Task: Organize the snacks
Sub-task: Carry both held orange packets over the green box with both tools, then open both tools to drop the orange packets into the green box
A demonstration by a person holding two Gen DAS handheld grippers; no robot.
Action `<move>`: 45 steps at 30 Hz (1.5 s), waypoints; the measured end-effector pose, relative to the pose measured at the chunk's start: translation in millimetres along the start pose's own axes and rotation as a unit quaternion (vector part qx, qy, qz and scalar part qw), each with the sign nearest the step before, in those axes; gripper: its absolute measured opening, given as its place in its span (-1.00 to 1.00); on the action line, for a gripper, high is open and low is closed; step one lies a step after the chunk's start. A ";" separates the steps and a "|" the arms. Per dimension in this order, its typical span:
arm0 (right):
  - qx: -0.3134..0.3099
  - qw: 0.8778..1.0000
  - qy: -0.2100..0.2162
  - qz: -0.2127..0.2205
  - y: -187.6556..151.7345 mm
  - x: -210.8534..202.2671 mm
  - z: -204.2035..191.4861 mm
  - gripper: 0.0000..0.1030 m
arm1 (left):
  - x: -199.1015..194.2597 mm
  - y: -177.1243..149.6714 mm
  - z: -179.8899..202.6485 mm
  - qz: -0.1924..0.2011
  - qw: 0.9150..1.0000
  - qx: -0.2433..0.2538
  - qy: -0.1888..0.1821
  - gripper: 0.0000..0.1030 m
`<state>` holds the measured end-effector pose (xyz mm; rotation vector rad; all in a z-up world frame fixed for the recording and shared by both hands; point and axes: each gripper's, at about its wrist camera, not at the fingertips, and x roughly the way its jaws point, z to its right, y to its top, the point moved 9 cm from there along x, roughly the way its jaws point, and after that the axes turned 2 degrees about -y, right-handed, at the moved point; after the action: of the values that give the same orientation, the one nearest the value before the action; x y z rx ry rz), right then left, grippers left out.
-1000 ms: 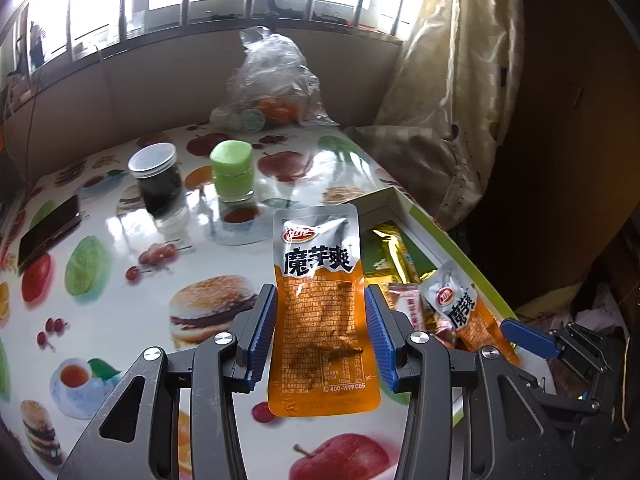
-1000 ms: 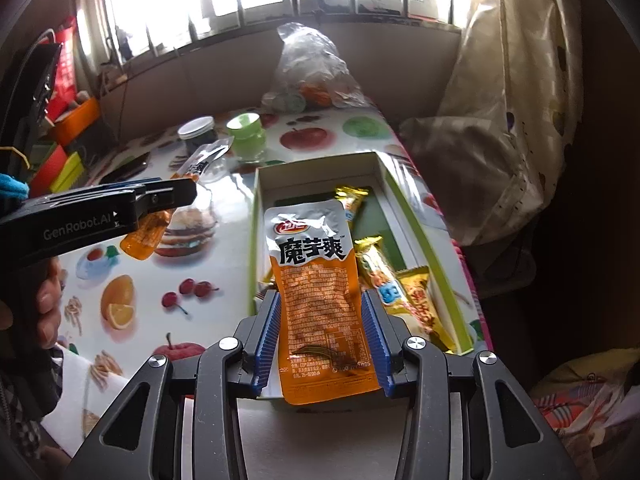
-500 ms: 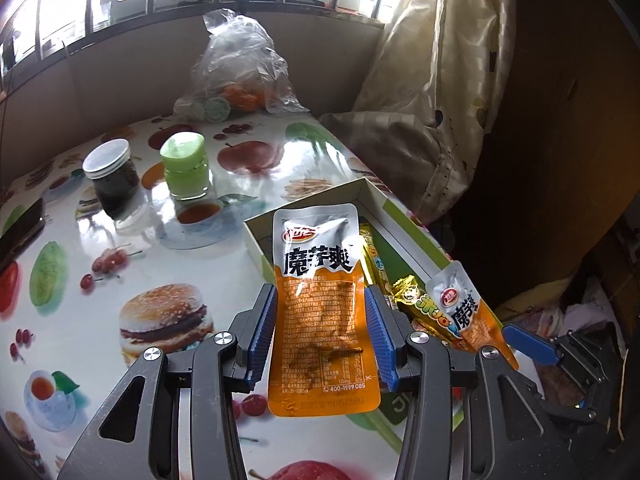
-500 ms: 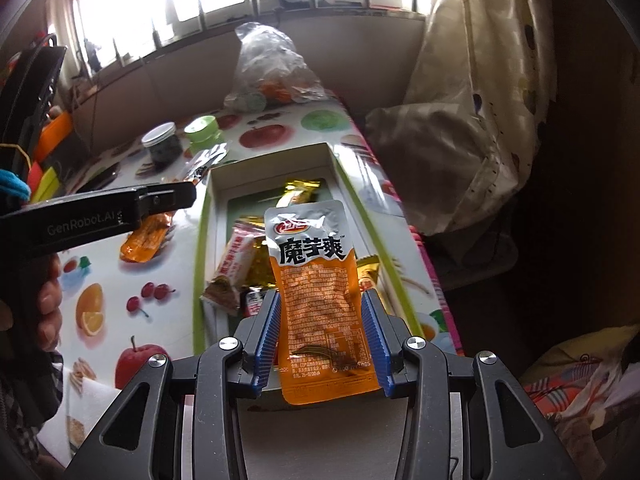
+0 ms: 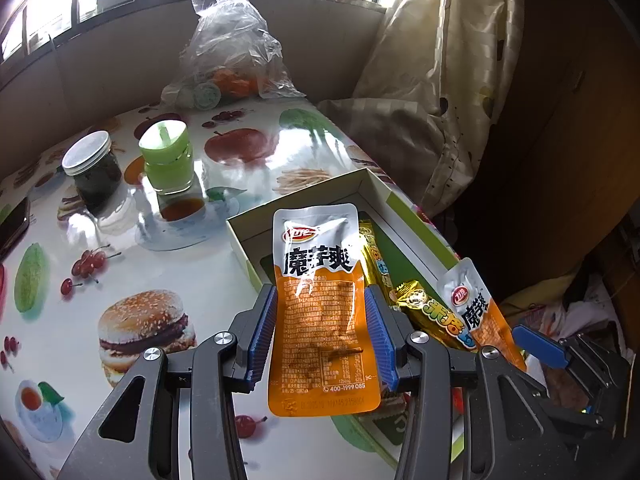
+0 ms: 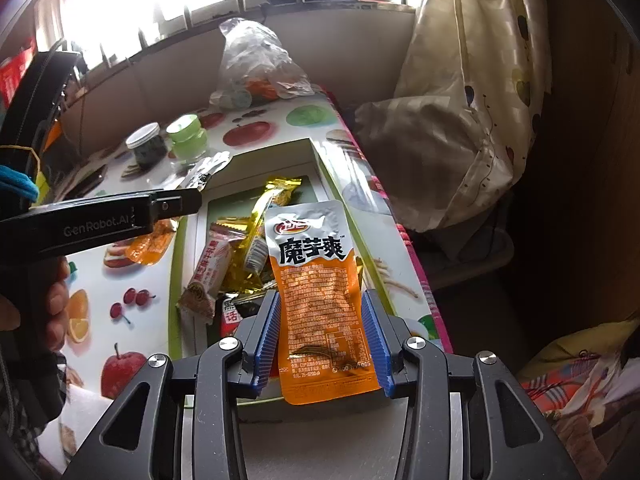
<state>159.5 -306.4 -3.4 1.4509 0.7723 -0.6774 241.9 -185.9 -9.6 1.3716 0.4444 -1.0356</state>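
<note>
table (image 5: 120,280) with the glossy fruit-and-burger print cloth, and on its right side the shallow white cardboard box with green trim (image 6: 320,152) – already holding a loose heap of gold and pink wrapped snacks (image 6: 240,256).

my left gripper (image 5: 322,336) is clamped on an orange-and-silver foil sachet with black lettering (image 5: 320,304), blue pads pressing both long edges, sachet hanging over the box's near corner. my right gripper (image 6: 320,344) is clamped the same way on a second, matching orange-and-silver sachet (image 6: 320,288), held above the box interior.

risks as i judge them:
- both hands converging on one box – the tools could knock together.
- left sachet sits over the box wall, not clear inside; let go here and it may tip onto the table.
- edge-only grip on slick foil; it could buckle or slide out.
- dropping onto the heap may push a gold packet over the low rim.
</note>
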 end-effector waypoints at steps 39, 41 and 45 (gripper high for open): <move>0.025 0.999 0.019 0.009 12.0 18.3 8.6 0.05 | 21.6 -5.8 8.3 -0.026 1.000 0.007 -0.014 0.01; 0.027 0.999 0.018 0.012 12.3 15.9 9.6 0.05 | 18.6 -6.4 10.5 -0.024 1.000 0.010 -0.014 0.01; 0.028 0.999 0.015 0.012 10.9 11.8 9.6 0.05 | 12.0 -6.5 14.8 -0.017 1.000 0.012 -0.019 0.01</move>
<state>175.7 -315.1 -6.6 1.5222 0.7635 -0.6639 238.5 -202.9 -19.7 1.3679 0.4294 -1.0973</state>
